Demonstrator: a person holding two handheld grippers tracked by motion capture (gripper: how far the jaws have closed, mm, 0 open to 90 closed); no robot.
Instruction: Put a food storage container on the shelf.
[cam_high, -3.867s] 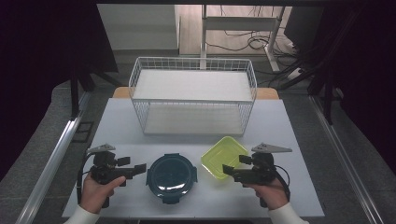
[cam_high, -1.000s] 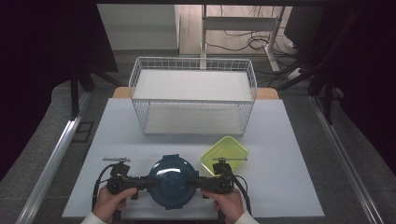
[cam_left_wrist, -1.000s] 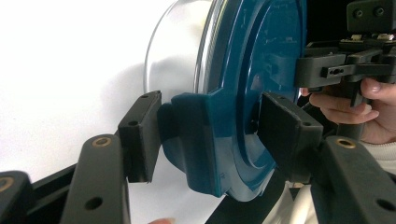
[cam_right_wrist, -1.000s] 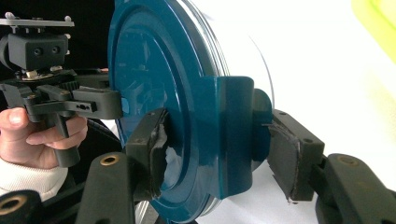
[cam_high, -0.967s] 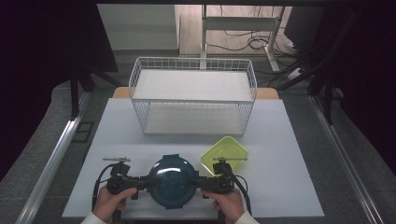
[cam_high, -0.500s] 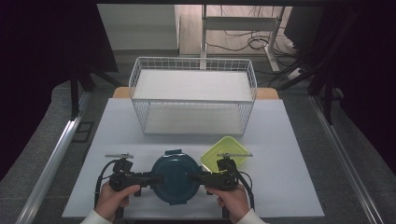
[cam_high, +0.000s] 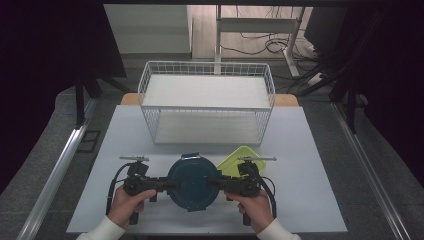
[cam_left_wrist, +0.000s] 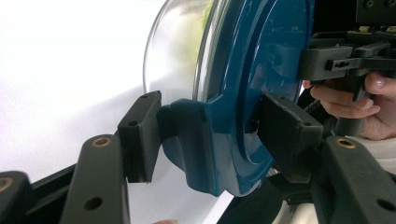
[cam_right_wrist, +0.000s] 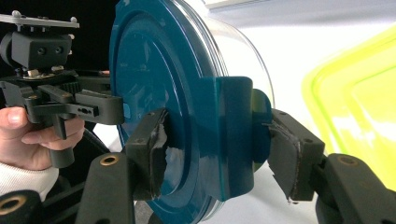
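While both hands reach level inward, each gripper's fingers apparently clamp the blue-lidded container.

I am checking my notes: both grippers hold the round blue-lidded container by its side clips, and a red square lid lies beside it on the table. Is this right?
Not quite: the lid beside the blue-lidded container is yellow-green, not red, as the high view shows. The left gripper and right gripper do hold it by its side clips.

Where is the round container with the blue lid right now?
In the high view the blue-lidded container sits front and centre, clamped between the left gripper and right gripper, beside the yellow-green lid and before the wire basket.
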